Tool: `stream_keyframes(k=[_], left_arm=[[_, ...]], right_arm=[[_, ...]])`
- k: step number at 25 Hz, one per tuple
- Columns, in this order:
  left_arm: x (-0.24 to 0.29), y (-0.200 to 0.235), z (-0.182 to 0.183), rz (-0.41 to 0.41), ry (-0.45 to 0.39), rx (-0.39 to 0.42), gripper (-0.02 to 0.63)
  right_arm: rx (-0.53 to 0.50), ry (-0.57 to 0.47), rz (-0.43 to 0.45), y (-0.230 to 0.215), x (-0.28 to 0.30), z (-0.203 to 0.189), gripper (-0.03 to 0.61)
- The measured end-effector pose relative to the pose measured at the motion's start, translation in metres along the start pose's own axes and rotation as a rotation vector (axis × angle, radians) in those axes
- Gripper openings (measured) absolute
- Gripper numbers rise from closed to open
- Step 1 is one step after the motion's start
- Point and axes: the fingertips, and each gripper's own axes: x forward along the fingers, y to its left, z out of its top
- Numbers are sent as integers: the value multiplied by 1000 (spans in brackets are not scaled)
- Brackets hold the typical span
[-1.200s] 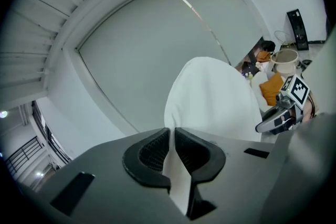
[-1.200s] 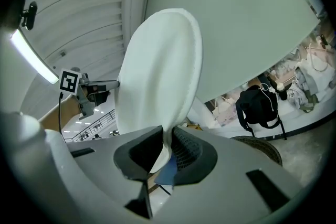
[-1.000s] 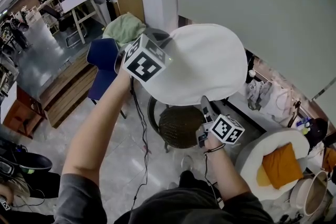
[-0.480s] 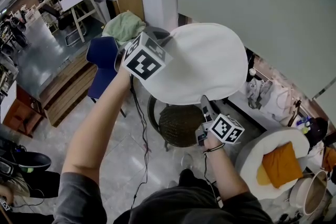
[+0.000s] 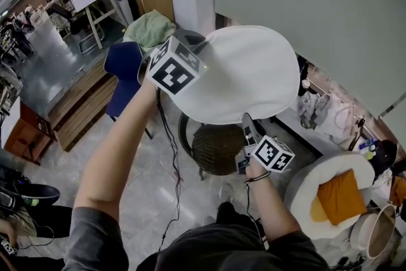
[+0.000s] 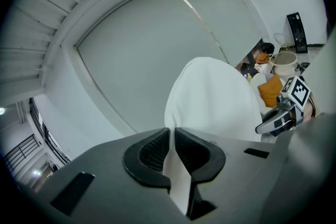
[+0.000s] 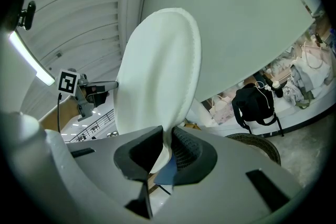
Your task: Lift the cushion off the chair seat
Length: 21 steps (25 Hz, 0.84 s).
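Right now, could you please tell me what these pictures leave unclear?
Head view: the cushion hides the far part of the chair.
Head view: the left gripper grips behind its own marker cube.
Right gripper view: the body of the right gripper covers most of the chair.
Head view: distant people, top left, are too small.

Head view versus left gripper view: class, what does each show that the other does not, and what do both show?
Only the head view shows the wicker chair seat under the lifted cushion, and a blue chair. Only the left gripper view shows the left tongs pinching the cushion's edge. Both show the white cushion, the right tongs on it, and an orange pillow.
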Motion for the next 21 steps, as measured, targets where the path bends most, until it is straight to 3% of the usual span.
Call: stream_keyframes(k=[21], left_arm=[[3, 5, 5, -1, 4, 10, 46]], right_arm=[[12, -8, 7, 1, 4, 3, 49]])
